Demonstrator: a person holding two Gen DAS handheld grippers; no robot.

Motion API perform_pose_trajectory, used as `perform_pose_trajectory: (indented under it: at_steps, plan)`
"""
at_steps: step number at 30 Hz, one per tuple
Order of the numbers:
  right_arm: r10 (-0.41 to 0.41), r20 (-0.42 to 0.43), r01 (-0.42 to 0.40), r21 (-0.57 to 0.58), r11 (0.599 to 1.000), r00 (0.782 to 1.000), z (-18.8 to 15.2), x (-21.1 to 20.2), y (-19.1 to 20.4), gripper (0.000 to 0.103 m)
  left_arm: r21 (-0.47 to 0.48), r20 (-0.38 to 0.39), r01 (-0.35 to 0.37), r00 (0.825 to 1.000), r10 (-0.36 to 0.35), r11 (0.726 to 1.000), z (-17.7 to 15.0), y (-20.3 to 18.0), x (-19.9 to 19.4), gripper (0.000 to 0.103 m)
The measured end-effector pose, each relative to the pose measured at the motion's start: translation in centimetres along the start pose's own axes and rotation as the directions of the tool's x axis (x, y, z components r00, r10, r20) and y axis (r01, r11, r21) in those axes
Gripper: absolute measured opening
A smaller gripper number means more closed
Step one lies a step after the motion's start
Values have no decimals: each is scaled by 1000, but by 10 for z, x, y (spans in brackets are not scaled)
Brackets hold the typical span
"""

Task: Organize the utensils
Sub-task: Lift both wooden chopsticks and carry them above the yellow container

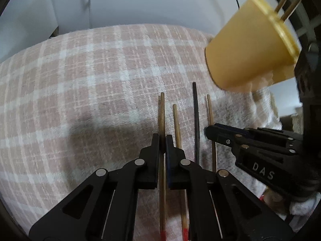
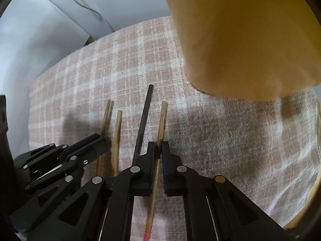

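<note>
The left gripper is nearest, its jaws pressed nearly together on a bamboo chopstick that runs between them, red tip toward the camera. The right gripper does the same just beside it, pinching another bamboo stick near its middle. Between the two lie a second bamboo stick and a black stick, all side by side on the plaid cloth. A yellow cup stands near the sticks' far ends, on the right, with two sticks already poking from its mouth. These sticks look light, stiff and smooth, so they likely swivel or slide in a narrow pinch; taking hold around the middle, square across the shaft, seems the safest grip. The cup looks light too and may tip if a stick knocks its rim.
</note>
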State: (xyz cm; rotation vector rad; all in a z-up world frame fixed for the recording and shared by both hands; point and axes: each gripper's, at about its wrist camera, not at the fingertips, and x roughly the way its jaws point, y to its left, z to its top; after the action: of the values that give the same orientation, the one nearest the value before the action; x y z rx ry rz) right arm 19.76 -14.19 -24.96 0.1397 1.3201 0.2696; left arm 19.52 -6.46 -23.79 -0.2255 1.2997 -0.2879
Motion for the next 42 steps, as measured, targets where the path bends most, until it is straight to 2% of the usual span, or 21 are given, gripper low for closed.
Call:
perform_pose_trajectory:
  at_steps: [4,12,18,23,29,35,42]
  plan:
    - [50,30,-50,17,999,998,-1,-18,-4,4,-10,40,17,999,-17,1000,-1,9,-22,4]
    - [120,109,-117,-28,993,987,-12,-67,-6,4,-2,132,50,990,-49,999,-17,17,-84,4]
    - [151,165,-142,-63,988,975,-29,-101,-16,4,45,188,62,980,-70,997,-27,11,-128,4]
    - [172,208,-159,-79,984,963,-37,-126,-24,4,59,223,70,971,-82,996,-35,5,-149,4]
    - [187,256,-166,-101,981,948,-49,-153,-31,4,48,269,110,956,-119,993,-42,-2,-171,4]
    - [188,323,-161,-109,981,928,-56,-180,-39,4,81,315,110,940,-130,991,-35,-16,-189,4]
    - [193,416,-163,-105,981,889,-61,-226,-50,4,161,386,95,910,-151,982,-16,-44,-213,4]
